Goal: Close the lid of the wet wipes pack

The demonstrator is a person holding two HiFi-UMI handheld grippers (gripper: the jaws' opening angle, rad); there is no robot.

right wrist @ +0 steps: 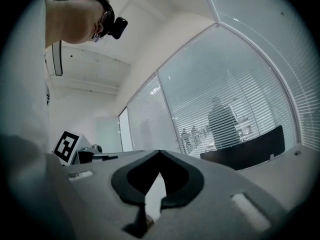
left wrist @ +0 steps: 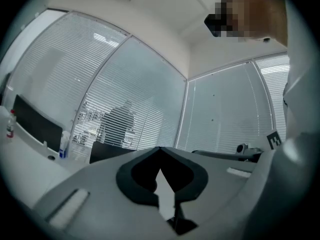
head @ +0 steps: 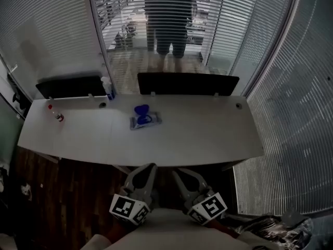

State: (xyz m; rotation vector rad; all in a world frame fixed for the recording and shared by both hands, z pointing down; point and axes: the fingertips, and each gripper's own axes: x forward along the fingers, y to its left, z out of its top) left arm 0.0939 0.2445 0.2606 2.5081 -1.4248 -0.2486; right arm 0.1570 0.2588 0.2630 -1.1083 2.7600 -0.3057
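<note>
Head view: a long white surface runs across the room, and the wet wipes pack lies flat on it, a little left of the middle and well away from the near edge. The pack is pale, and its blue lid stands up open at the far end. To the left a small red-capped bottle stands on the surface, and a blue-and-white bottle stands at the back beside a dark panel. Behind the blinds stands a person. The left tongs and right tongs are held side by side before the near edge, well short of the pack, which only this view shows.

Left gripper view: the left tongs have their tips together with nothing between them. Beyond them are the red-capped bottle and the blue-and-white bottle.

Right gripper view: the right tongs are likewise closed and empty. This view shows neither bottle; it takes in the dark panel and the marker cube of the other tongs
</note>
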